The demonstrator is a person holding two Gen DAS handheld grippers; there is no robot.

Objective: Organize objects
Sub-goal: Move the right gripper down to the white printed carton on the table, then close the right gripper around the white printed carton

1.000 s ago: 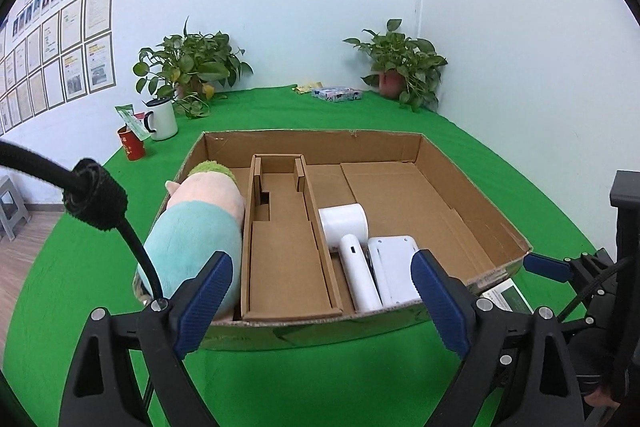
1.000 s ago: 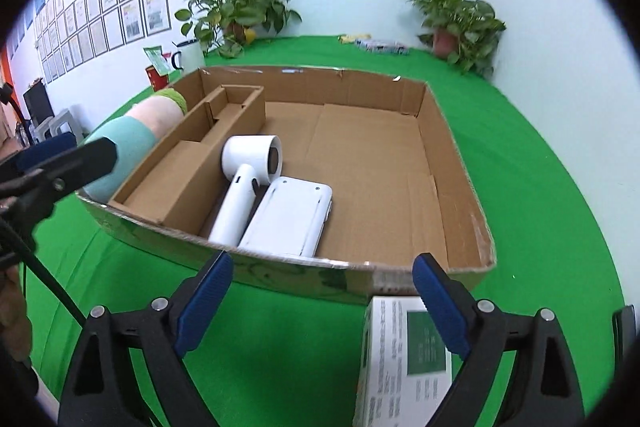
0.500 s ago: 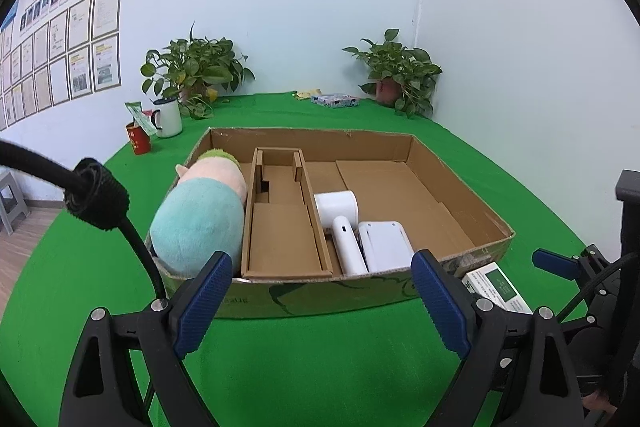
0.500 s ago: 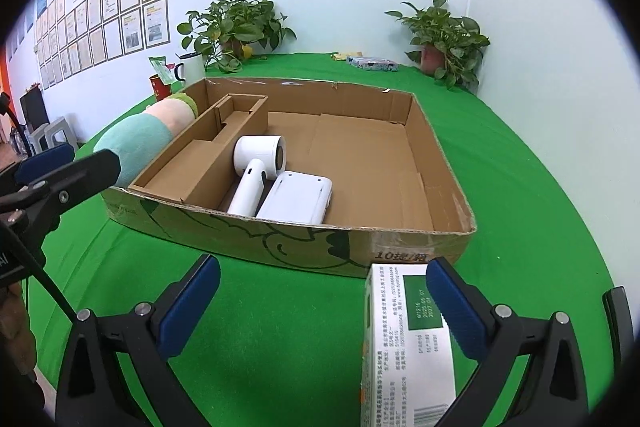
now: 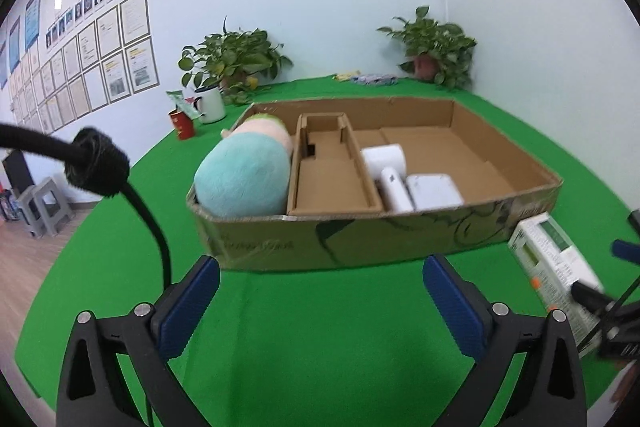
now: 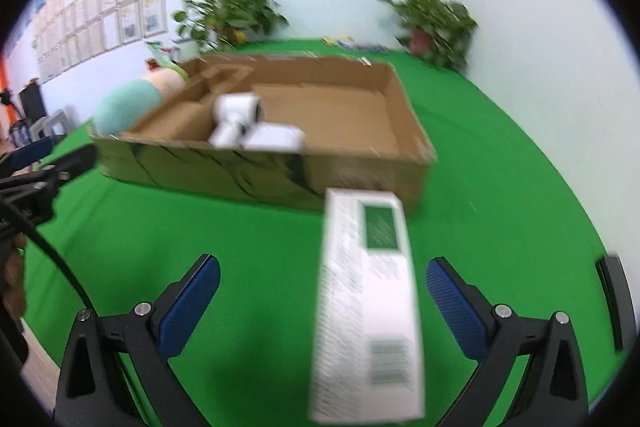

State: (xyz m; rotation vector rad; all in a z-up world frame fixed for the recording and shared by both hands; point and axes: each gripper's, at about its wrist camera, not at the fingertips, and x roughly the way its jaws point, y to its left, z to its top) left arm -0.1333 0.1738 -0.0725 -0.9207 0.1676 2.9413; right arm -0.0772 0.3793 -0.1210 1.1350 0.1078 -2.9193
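A shallow cardboard box point(image 5: 400, 239) lies on the green cloth. It holds a teal and pink plush toy point(image 5: 244, 179), a cardboard insert point(image 5: 332, 183), a white hair dryer point(image 5: 390, 167) and a flat white device point(image 5: 434, 189). My left gripper point(image 5: 320, 291) hovers in front of the box's near wall, its jaws opening with only bare cloth between them. A white and green carton point(image 6: 368, 299) lies flat on the cloth before the box's right corner. My right gripper point(image 6: 322, 291) is open astride the carton, and neither pad touches it. The right wrist view is blurred.
Two potted plants point(image 5: 236, 63) point(image 5: 436, 47) stand by the back wall, with a white mug point(image 5: 210, 105), a red cup point(image 5: 182, 123) and small packets point(image 5: 372, 79). A black cable point(image 5: 132, 195) crosses the left wrist view. Grey stools point(image 5: 42, 205) stand beyond the table's left edge.
Both grippers have drawn back from the box and sunk toward the cloth. The carton now lies further in between the right fingers. Both pairs of jaws stand a little wider.
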